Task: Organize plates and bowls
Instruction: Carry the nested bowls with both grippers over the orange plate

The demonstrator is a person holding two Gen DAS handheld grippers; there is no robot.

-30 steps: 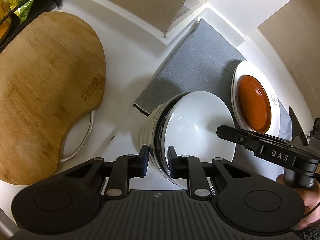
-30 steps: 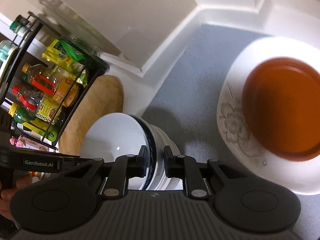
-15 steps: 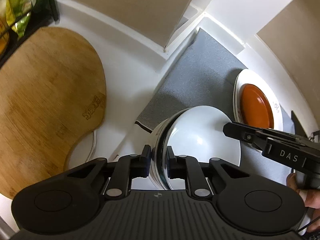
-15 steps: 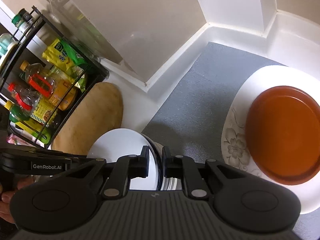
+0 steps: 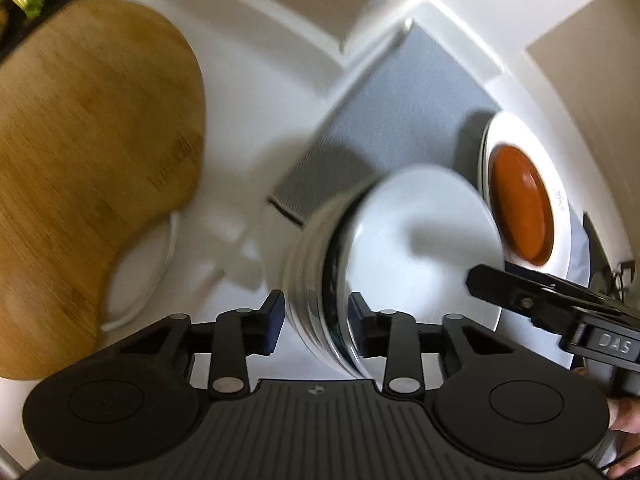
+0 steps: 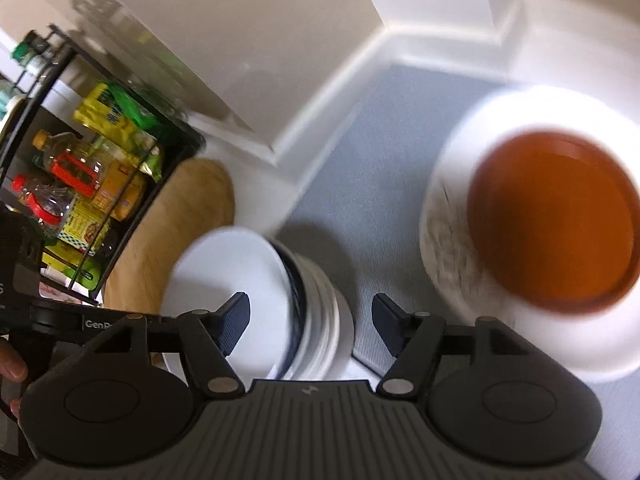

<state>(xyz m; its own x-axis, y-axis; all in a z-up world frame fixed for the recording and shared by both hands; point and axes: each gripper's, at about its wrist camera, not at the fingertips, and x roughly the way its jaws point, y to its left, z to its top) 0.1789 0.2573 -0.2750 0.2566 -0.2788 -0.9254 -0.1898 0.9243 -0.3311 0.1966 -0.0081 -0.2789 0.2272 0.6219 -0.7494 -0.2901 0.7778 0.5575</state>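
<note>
Stack of white bowls [image 5: 400,248]: rim between spread fingers of left gripper [image 5: 316,322], contact unclear. Right gripper [image 6: 310,322]: fingers wide, straddling opposite rim.

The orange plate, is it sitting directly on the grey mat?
No, the orange plate rests on a larger white plate, which lies on the grey mat.

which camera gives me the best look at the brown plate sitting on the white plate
The right wrist view. There the brown plate fills much of the right side, seen almost face on, though motion-blurred, on the white plate. The left wrist view shows it smaller and foreshortened near the right edge.
</note>
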